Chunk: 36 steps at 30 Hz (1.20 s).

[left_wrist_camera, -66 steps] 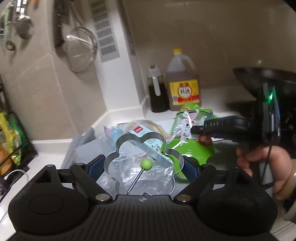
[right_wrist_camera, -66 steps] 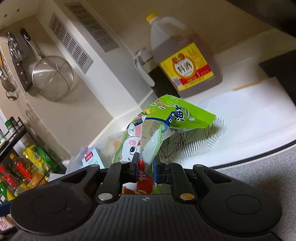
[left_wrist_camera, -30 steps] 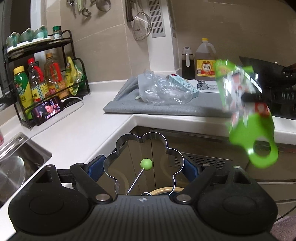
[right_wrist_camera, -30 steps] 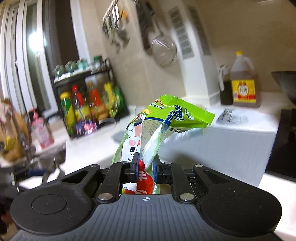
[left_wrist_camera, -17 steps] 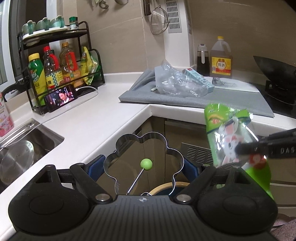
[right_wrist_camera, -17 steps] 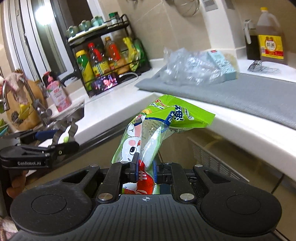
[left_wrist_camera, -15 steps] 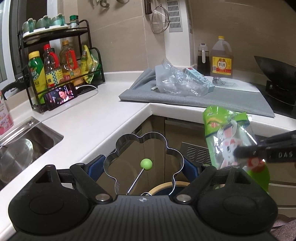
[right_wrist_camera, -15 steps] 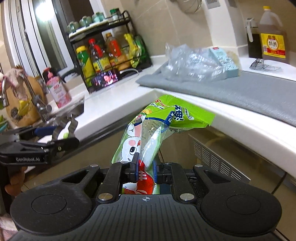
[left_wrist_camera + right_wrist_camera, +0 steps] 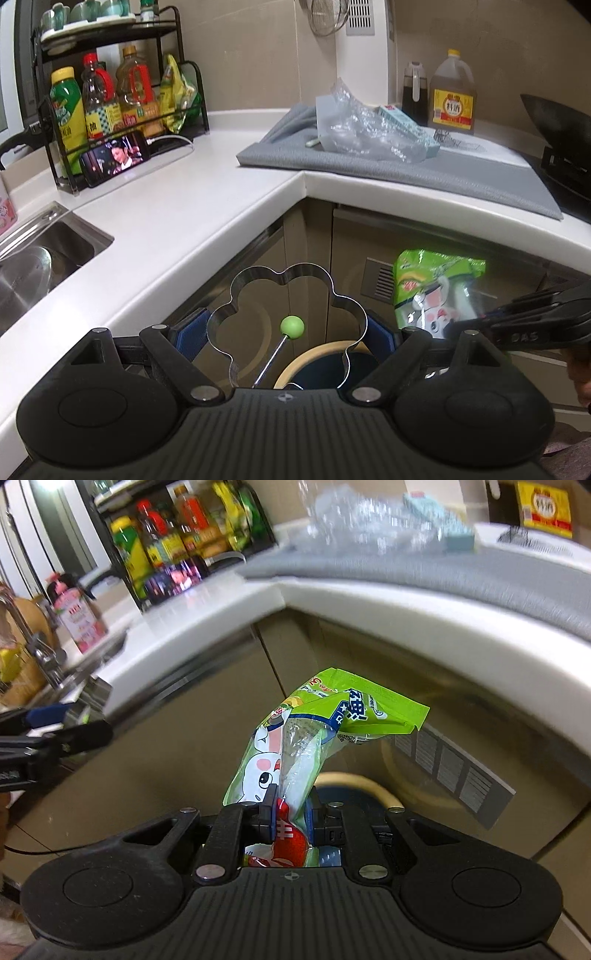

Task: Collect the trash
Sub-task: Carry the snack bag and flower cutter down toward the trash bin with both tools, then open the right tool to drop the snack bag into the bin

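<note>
A light, crinkly green snack bag (image 9: 295, 753) is pinched near its lower end by the right tool (image 9: 291, 821), above the bin (image 9: 369, 788); a stiff flower-shaped metal ring (image 9: 288, 321) is spanned by the widely spread left tool (image 9: 286, 334).

Open bin (image 9: 325, 363) below (counter (image 9: 207, 236) overhanging)

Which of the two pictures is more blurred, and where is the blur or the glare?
Right wrist view: strong motion blur on the bottle rack and the clear plastic on the counter, while the green wrapper in the right gripper stays sharp. Left wrist view: mostly sharp; only the wrapper is slightly smeared, the phone screen glows, and fisheye bends the counter edge.
</note>
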Each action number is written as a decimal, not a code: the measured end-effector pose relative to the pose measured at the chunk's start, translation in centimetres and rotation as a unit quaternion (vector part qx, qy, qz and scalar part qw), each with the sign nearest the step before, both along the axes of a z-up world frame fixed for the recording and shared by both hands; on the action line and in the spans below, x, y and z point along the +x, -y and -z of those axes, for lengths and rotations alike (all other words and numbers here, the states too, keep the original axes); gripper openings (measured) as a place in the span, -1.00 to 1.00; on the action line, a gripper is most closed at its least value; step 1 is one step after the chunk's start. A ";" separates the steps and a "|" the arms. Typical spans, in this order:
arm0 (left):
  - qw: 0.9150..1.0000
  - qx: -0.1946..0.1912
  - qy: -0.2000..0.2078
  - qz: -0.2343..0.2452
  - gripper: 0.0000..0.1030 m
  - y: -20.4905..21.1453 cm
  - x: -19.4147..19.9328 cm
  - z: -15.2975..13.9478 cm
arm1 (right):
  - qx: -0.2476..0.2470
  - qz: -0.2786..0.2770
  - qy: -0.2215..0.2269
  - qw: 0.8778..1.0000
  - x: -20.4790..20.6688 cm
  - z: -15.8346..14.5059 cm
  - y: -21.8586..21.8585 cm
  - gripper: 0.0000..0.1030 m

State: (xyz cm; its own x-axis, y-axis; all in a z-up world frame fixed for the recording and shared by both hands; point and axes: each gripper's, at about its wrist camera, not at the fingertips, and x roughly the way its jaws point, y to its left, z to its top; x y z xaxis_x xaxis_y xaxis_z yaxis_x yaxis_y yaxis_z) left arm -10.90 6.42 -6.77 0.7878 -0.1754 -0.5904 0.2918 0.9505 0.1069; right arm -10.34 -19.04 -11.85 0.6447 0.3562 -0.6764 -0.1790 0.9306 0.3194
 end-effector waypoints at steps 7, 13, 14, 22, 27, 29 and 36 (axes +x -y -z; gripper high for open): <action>0.999 0.015 -0.031 -0.003 0.74 1.1 1.3 1.3 | -0.022 -0.006 -0.043 0.999 1.8 2.6 -1.2 -0.70; 0.998 0.019 -0.064 -0.001 0.74 1.9 2.3 2.7 | -0.029 -0.015 -0.063 0.998 2.1 3.8 -1.6 -0.70; 0.997 0.021 -0.070 -0.001 0.74 2.1 2.5 3.0 | -0.029 -0.015 -0.066 0.997 2.3 3.9 -1.6 -0.70; 0.990 0.029 -0.135 -0.007 0.74 2.8 4.5 5.7 | -0.037 -0.015 -0.099 0.994 3.7 5.9 -1.8 -0.69; 0.987 0.028 -0.160 -0.011 0.74 2.7 5.3 6.9 | -0.036 -0.016 -0.123 0.992 5.0 7.3 -2.3 -0.69; 0.985 0.028 -0.168 -0.011 0.74 2.6 5.6 7.3 | -0.037 -0.017 -0.133 0.990 5.9 7.9 -2.6 -0.69; 0.983 0.033 -0.181 -0.015 0.74 2.7 6.7 8.5 | -0.050 -0.023 -0.165 0.985 8.6 10.2 -3.9 -0.69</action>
State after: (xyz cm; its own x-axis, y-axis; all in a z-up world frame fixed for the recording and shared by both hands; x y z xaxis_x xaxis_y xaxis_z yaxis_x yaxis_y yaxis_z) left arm -4.21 3.73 -15.24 0.5277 -0.1065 -0.8427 0.2937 0.9538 0.0634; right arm -1.72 -15.17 -22.08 0.3688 0.3017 -0.8792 -0.1244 0.9534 0.2750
